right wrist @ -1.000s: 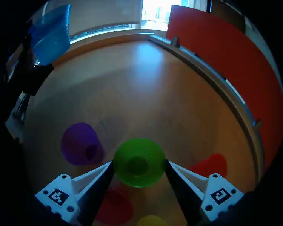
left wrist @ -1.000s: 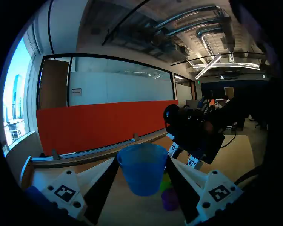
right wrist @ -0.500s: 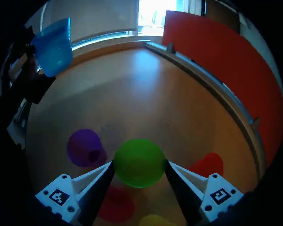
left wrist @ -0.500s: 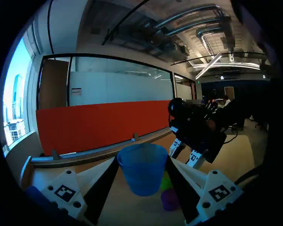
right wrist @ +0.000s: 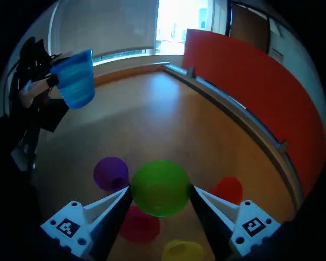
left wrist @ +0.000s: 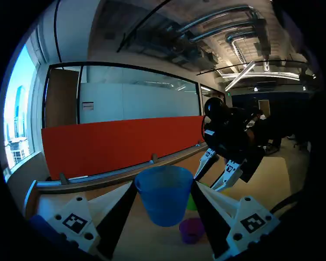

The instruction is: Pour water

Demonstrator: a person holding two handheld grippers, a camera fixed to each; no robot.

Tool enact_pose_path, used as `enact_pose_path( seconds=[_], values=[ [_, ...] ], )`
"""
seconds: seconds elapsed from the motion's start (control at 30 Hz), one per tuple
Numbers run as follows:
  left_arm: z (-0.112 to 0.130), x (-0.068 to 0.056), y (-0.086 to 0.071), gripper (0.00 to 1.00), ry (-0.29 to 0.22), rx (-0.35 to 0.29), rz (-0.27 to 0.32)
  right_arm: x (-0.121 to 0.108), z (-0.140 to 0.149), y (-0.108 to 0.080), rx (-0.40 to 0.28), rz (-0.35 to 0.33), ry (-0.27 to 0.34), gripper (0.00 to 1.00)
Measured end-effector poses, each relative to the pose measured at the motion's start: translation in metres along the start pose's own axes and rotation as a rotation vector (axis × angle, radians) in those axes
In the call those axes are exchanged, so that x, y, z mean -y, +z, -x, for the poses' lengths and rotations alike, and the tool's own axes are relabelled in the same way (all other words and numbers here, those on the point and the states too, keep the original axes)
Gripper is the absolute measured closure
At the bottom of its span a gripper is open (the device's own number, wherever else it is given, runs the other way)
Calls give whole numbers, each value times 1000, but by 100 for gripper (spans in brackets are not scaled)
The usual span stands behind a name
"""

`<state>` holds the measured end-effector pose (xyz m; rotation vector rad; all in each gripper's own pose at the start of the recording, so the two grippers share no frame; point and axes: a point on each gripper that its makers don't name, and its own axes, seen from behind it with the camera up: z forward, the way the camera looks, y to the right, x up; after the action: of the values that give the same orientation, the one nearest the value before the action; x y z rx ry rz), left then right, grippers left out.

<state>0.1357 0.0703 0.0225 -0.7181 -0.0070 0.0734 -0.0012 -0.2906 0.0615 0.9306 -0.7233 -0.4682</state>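
Observation:
In the left gripper view my left gripper [left wrist: 164, 201] is shut on a translucent blue cup [left wrist: 164, 200], held upright above the wooden table [left wrist: 267, 182]. Beyond it hangs my right gripper [left wrist: 218, 172], dark-bodied with white fingers, over a bit of green cup [left wrist: 191, 203]. In the right gripper view my right gripper [right wrist: 160, 191] is shut on a green cup [right wrist: 160, 188], seen from above, mouth open. The blue cup [right wrist: 75, 83] and the hand holding the left gripper [right wrist: 54, 93] appear at upper left there, raised over the table.
On the wooden table [right wrist: 163, 117] under the green cup stand a purple cup [right wrist: 111, 173], a red cup [right wrist: 140, 226], an orange-red cup [right wrist: 226, 189] and a yellow cup [right wrist: 183, 251]. The purple cup [left wrist: 191, 230] also sits low in the left gripper view. An orange wall panel [right wrist: 258, 95] lines the table's far edge.
My right gripper has lifted the green cup higher and tilted its view up; the cups on the table look smaller. In the left gripper view it rose and moved right. The blue cup holds steady.

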Motion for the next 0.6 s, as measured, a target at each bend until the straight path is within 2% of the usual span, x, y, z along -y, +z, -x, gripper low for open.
enact_pose_path(
  seconds=[0.37,0.6],
  values=[
    [-3,-10,-10,14,-10,14,-12,4,-6,-31,-102,28,13,5],
    [0,-14,-13,14,-12,21,-21,2,-11,-49,-177,45,42,5]
  ],
)
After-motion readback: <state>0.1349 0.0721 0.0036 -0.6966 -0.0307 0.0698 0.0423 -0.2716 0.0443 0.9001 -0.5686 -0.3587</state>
